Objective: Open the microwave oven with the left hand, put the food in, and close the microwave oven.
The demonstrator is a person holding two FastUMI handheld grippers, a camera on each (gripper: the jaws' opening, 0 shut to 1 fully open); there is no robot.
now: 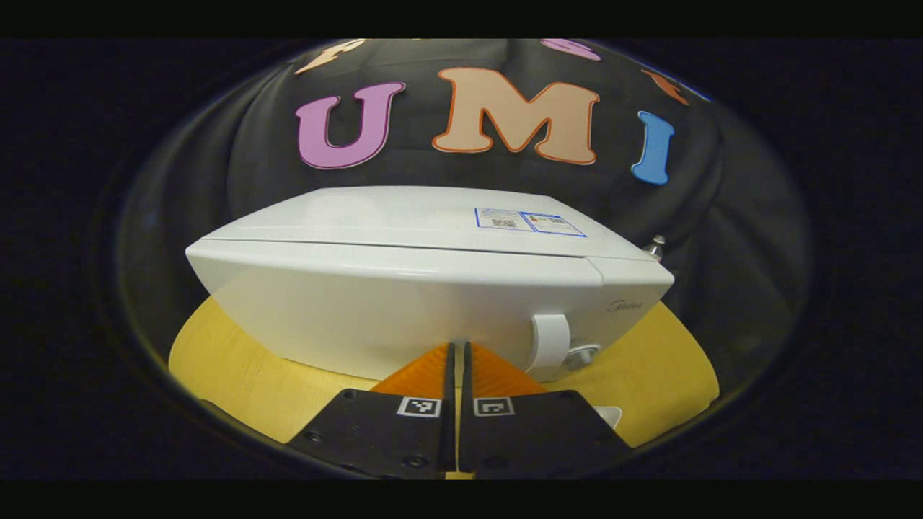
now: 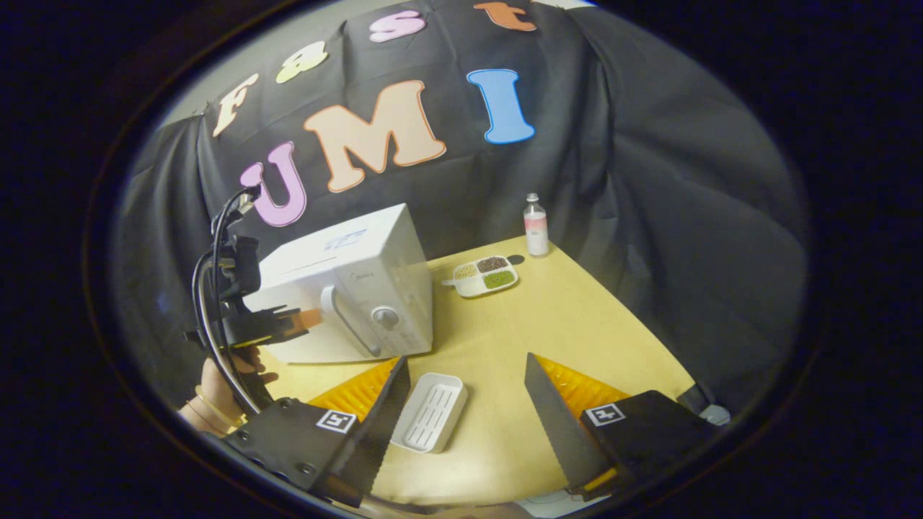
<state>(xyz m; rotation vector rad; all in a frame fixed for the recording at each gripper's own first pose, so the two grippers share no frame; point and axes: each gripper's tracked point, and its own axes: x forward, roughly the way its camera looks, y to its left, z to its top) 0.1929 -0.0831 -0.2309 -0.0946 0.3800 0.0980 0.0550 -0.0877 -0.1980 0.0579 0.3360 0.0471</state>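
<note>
The white microwave [image 1: 404, 303] stands on the yellow table with its door closed; its white handle [image 1: 551, 339] sits right of centre, above a knob. My left gripper [image 1: 458, 353] is shut with nothing in it, close to the door and just left of the handle. In the right gripper view, the microwave [image 2: 360, 288] stands at the left, and the left gripper [image 2: 303, 318], held by a hand [image 2: 216, 396], points at its door. My right gripper [image 2: 465, 360] hangs open over the table, above an empty white ribbed tray [image 2: 431, 412]. A white divided dish of food [image 2: 484, 275] lies behind, to the microwave's right.
A small bottle [image 2: 535, 225] stands at the table's far corner, beyond the divided dish. The yellow table [image 2: 562, 324] has bare room on its right half. Black cloth walls close in on the table at the back and right.
</note>
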